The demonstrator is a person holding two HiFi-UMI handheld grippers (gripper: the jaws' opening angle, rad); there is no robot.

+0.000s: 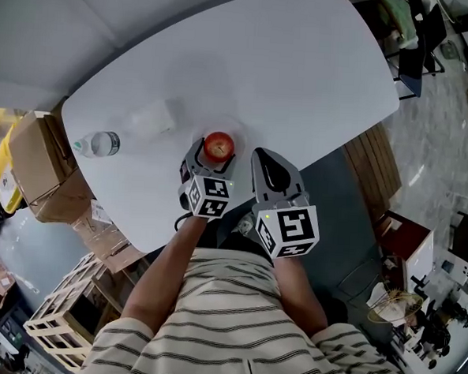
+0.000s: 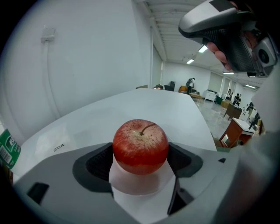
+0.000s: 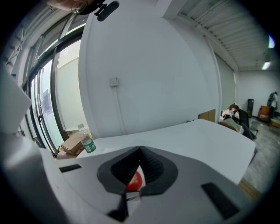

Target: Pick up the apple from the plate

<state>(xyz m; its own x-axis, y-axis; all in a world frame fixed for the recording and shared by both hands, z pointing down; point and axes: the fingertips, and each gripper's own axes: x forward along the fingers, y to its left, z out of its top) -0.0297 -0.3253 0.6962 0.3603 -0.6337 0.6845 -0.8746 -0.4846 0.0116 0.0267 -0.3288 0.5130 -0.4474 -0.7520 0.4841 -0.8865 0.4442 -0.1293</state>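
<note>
A red apple [image 1: 218, 146] [image 2: 141, 146] stands upright, stem up, on a small white plate [image 1: 222, 127] [image 2: 141, 187] near the front of the white table [image 1: 304, 76]. My left gripper [image 1: 215, 154] is lowered around it, jaws wide apart. One dark pad [image 2: 97, 165] is on each side of the fruit, and I see no pad pressing on it. My right gripper [image 1: 263, 156] [image 3: 140, 151] hovers just right of the plate, its tips meeting with nothing between them. In the right gripper view a part of the apple [image 3: 134, 181] shows behind the closed jaws.
A plastic water bottle [image 1: 98, 143] [image 3: 87, 142] lies at the table's left edge, with a clear packet [image 1: 151, 120] beside the plate. Cardboard boxes [image 1: 37, 166] and a wooden crate [image 1: 60, 310] stand on the floor to the left.
</note>
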